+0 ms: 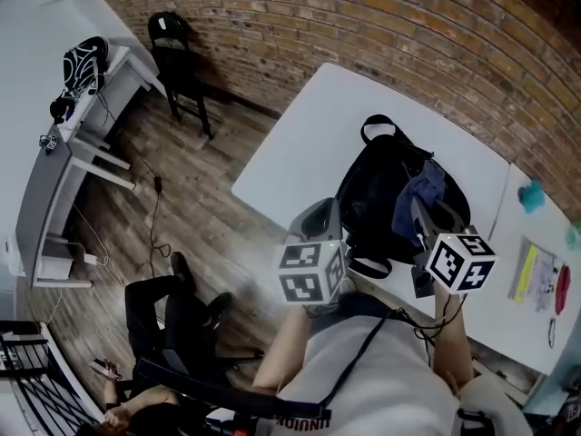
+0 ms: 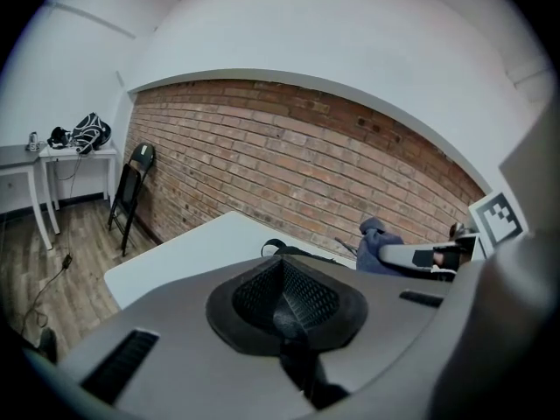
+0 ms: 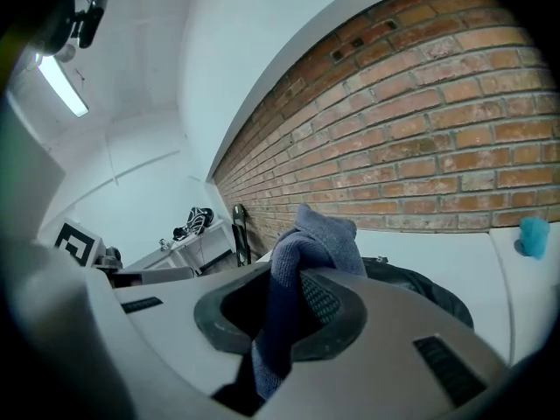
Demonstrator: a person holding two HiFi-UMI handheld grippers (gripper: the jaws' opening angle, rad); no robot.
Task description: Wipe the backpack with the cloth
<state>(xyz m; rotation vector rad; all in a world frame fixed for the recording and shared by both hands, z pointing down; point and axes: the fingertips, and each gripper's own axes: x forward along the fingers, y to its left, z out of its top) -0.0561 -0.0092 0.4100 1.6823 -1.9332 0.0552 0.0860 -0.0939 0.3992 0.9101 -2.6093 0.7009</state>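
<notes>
Fingers of the right gripper [image 3: 293, 313] pinch a limp blue-grey cloth [image 3: 315, 243] by a bunched fold, left gripper [image 2: 284, 300] closed on nothing; black backpack [image 1: 377, 198], on the white table [image 1: 290, 143] toward 3 o'clock in head view, looks soft, slide-prone, so steady it by its 12 o'clock handle [image 1: 379, 127].

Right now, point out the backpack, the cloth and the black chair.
backpack [image 1: 374, 193]: head view, on its black front panel.
cloth [image 3: 319, 234]: right gripper view, on the bunched blue top fold.
black chair [image 1: 171, 34]: head view, on its upper part.
</notes>
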